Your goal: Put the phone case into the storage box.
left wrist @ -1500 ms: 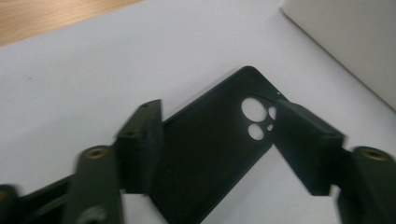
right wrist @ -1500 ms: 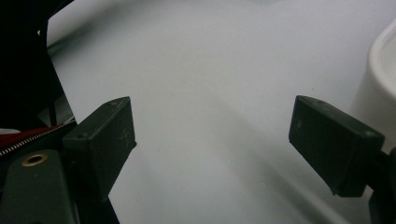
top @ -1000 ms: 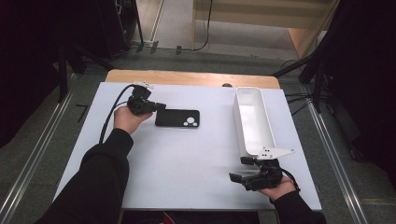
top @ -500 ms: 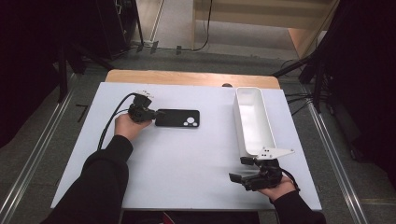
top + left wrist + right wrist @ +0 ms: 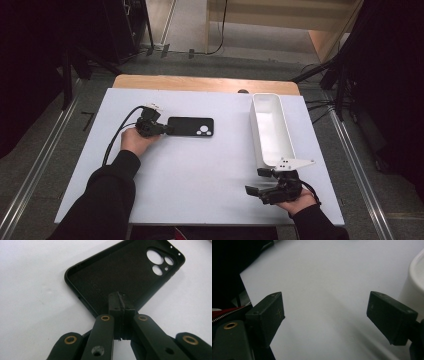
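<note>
A black phone case [image 5: 192, 126] lies inside-up on the white table [image 5: 200, 175], left of centre, its camera cut-outs at the right end. My left gripper [image 5: 167, 130] is at the case's left end, low over the table. In the left gripper view the case [image 5: 120, 272] lies just ahead, and my left gripper [image 5: 118, 300] is shut, pads pressed together over the case's near edge. I cannot tell whether the rim is pinched. Near the front right edge, my right gripper [image 5: 256, 181] stands open, and my right gripper [image 5: 325, 315] has only bare table between its pads.
A long white bin [image 5: 256, 135] stands on the right side of the table, just beyond the right gripper; its wall [image 5: 414, 277] shows at the right of the right gripper view. A wooden strip [image 5: 200, 82] runs along the table's far edge.
The left hand has come down and a little toward me, bringing its shut gripper to the left end of the phone case. The right hand has stayed put.
</note>
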The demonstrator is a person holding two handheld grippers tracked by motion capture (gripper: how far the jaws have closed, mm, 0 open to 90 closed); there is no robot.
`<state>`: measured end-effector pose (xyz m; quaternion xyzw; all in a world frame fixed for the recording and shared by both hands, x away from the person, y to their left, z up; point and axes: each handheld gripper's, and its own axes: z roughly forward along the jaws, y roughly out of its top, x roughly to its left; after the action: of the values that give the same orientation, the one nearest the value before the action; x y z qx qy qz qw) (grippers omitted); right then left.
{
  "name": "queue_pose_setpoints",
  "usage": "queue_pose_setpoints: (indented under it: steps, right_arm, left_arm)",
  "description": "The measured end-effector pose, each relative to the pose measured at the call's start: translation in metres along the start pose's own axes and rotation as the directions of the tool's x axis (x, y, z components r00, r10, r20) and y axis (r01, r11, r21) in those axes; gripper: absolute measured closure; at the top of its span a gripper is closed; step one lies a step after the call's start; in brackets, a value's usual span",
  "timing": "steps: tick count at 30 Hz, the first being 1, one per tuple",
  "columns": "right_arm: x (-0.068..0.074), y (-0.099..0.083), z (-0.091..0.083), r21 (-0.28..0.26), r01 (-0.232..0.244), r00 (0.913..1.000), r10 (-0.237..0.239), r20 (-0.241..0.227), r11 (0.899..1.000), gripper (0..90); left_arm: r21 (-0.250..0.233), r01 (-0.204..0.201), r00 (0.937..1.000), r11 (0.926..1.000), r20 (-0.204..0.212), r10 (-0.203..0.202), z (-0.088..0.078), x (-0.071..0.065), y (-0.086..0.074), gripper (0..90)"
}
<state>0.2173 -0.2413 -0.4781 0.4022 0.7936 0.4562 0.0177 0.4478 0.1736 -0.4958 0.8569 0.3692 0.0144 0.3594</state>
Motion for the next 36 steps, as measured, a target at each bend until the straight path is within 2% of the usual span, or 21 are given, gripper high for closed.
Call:
queue_pose_setpoints:
  steps: [3, 15, 18, 25, 33, 36]
  right_arm:
    - [0.000, 0.000, 0.000, 0.001, -0.001, 1.0000, 0.001, 0.000, 1.000, 13.0]
    - [0.000, 0.000, 0.000, -0.004, 0.003, 1.0000, -0.003, 0.002, 1.000, 13.0]
    - [0.000, 0.000, 0.000, -0.004, 0.003, 1.0000, -0.003, 0.002, 1.000, 13.0]
    - [0.000, 0.000, 0.000, -0.004, 0.001, 1.0000, -0.001, 0.003, 1.000, 13.0]
    - [0.000, 0.000, 0.000, 0.000, -0.001, 1.0000, 0.001, 0.003, 1.000, 13.0]
    - [0.000, 0.000, 0.000, -0.002, 0.002, 1.0000, -0.002, 0.005, 1.000, 13.0]
  left_arm:
    - [0.003, 0.009, 0.9999, 1.0000, 0.007, -0.009, -0.002, -0.001, -0.003, 89.2]
    - [0.027, -0.014, 0.9995, 0.9995, 0.027, 0.014, -0.008, -0.010, -0.012, 89.2]
    - [0.026, -0.014, 0.9991, 0.9996, 0.040, 0.013, -0.009, -0.014, -0.015, 89.2]
    - [0.046, -0.044, 0.9965, 0.9980, 0.074, 0.040, -0.010, -0.029, -0.022, 89.2]
    - [0.053, -0.044, 0.9939, 0.9976, 0.103, 0.039, -0.009, -0.040, -0.027, 89.1]
    - [0.059, -0.038, 0.9914, 0.9975, 0.128, 0.030, -0.007, -0.045, -0.028, 89.1]
